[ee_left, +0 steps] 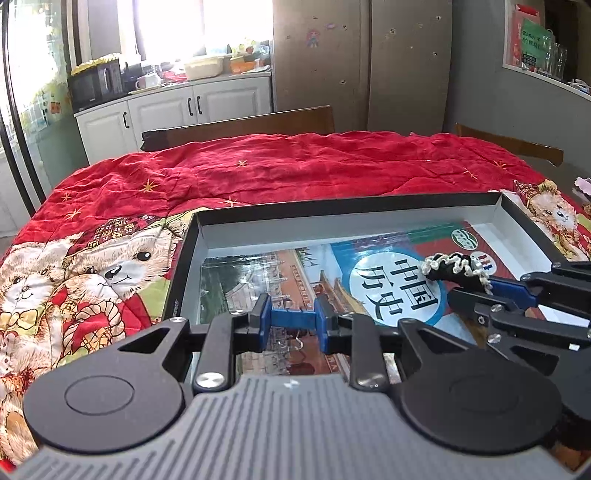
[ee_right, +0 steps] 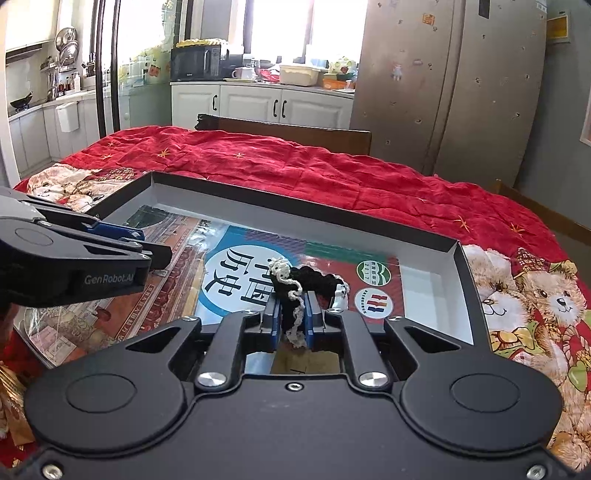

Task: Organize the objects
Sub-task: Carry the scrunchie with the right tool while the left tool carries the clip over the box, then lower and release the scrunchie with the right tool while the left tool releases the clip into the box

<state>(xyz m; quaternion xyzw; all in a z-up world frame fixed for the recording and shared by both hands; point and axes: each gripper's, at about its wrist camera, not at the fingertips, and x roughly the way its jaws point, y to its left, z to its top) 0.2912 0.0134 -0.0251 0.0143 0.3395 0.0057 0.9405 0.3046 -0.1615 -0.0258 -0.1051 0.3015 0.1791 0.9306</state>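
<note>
Black crocheted scrunchie (ee_right: 295,291) with cream trim is pinched in the right gripper (ee_right: 291,319), hovering over the book (ee_right: 236,273) at 12 o'clock. The book lies inside the shallow box (ee_right: 306,212). Left gripper (ee_left: 291,317), slightly parted, holds nothing. Soft yarn may snag the pads on release, I'd judge.

Daylight floods through the blown-out kitchen windows (ee_right: 280,26), glare sheens the book cover (ee_left: 229,266) (edges bow, fisheye-style).
</note>
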